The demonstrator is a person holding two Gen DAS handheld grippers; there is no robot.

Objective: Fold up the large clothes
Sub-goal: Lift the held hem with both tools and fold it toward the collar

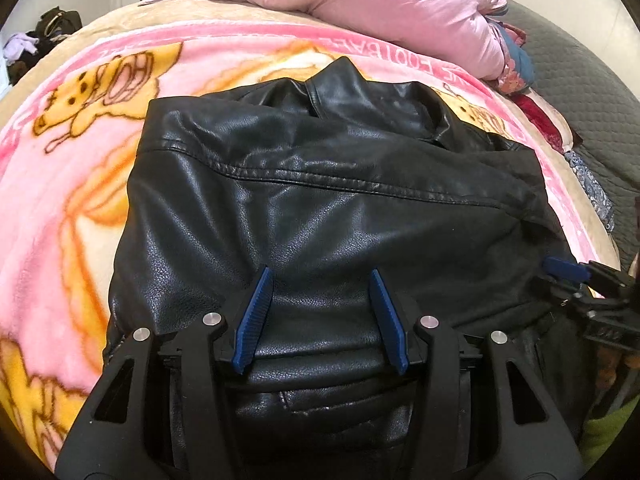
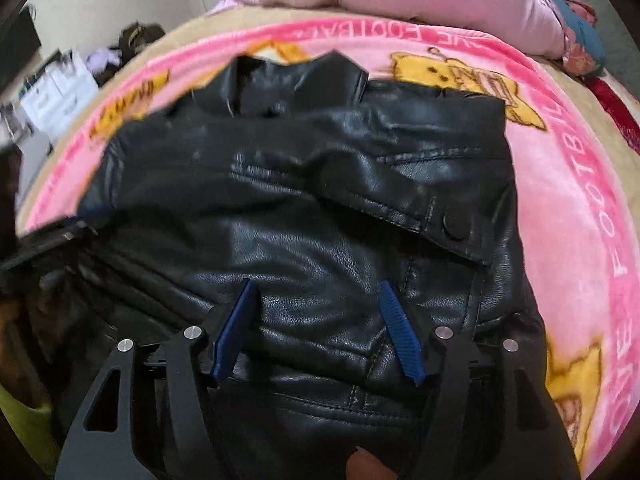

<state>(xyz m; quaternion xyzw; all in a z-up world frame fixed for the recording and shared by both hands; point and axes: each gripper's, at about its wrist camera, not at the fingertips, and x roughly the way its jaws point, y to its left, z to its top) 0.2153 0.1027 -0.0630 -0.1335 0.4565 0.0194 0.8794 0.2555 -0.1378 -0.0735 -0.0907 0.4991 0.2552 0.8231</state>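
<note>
A black leather jacket (image 1: 320, 200) lies partly folded on a pink cartoon blanket (image 1: 80, 152), collar at the far end. It also shows in the right wrist view (image 2: 304, 200), where a buttoned flap lies on its right side. My left gripper (image 1: 320, 280) is open, its blue pads spread just above the jacket's near part. My right gripper (image 2: 318, 288) is open over the jacket's near right part; its blue fingertip also shows at the right edge of the left wrist view (image 1: 564, 268). Neither holds anything.
A pink quilt (image 1: 360, 0) is bunched at the far end of the bed, with patterned cloths (image 1: 516, 64) at its right. A grey cover (image 1: 580, 80) lies on the far right. Bags and boxes (image 2: 60, 88) stand off the bed at the left.
</note>
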